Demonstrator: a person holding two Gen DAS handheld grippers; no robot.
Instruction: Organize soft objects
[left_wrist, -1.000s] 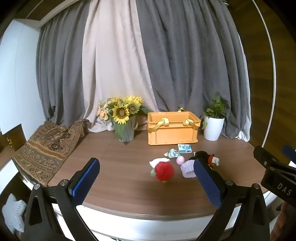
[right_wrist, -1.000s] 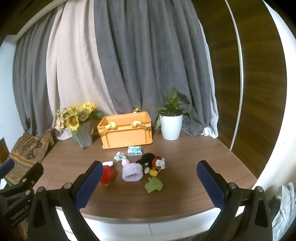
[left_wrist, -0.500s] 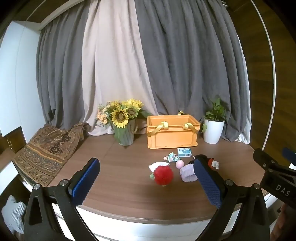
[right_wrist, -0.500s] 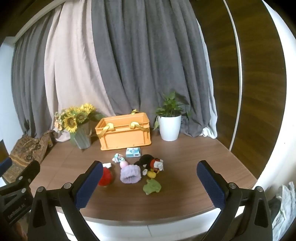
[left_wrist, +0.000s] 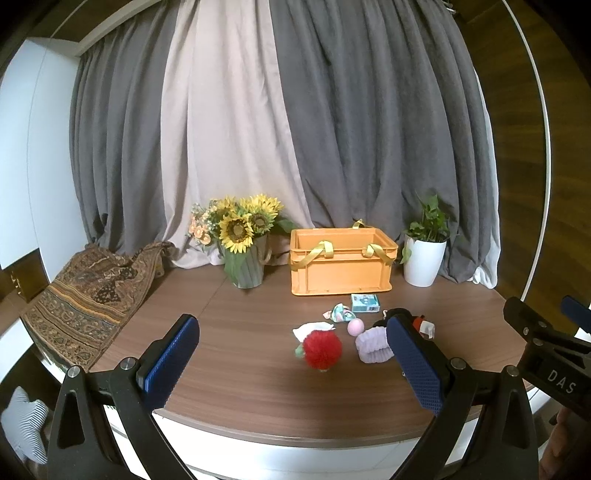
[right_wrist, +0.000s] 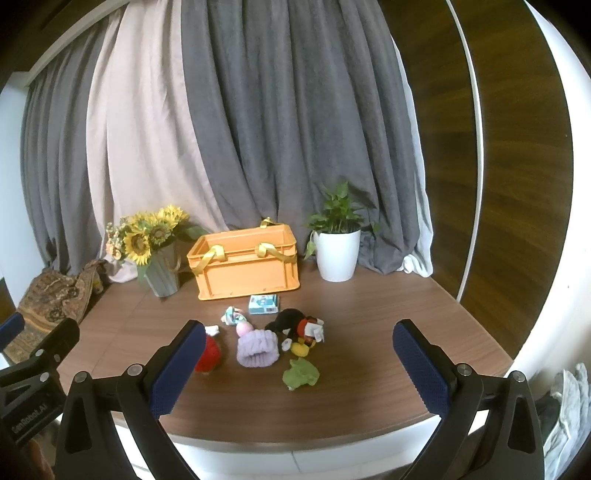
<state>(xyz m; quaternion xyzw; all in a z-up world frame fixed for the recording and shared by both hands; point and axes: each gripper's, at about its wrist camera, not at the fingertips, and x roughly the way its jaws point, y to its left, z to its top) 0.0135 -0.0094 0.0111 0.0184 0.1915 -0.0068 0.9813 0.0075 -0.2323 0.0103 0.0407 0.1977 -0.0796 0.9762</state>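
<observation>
While both tools hang back off the near edge of the round brown wood-grain table (right_wrist: 369, 317), nothing is gripped: left gripper (left_wrist: 295, 360) w/ blue ribbed pads spread wide, empty; right gripper (right_wrist: 299, 362) likewise wide apart, empty.

Soft stuff sits in a loose cluster mid-table, in front of the orange plastic crate w/ yellow strap handles (right_wrist: 247, 264): fluffy red pom-pom toy (left_wrist: 322, 349), lilac plush scrunchie-like cuff (right_wrist: 257, 349), small pink ball (left_wrist: 355, 327), black-red-yellow plush mouse doll (right_wrist: 295, 326), flat green plush piece (right_wrist: 301, 374), crumpled pastel fabric scrap (right_wrist: 232, 316), plus a small teal printed packet (right_wrist: 263, 304) just in front of the crate.

Handling, my guess: all light, squashy, non-fragile, not slippery; they'll deform under the pads, so pinch thru the bulk. Pom-pom across its middle, cuff across the rolled wall, doll at the torso, green piece by a raised fold.

Crate interior: only the upper inner walls show, no contents visible, bottom hidden. White pot w/ green plant (right_wrist: 337, 254) and grey vase of sunflowers (right_wrist: 160, 273) flank it.
</observation>
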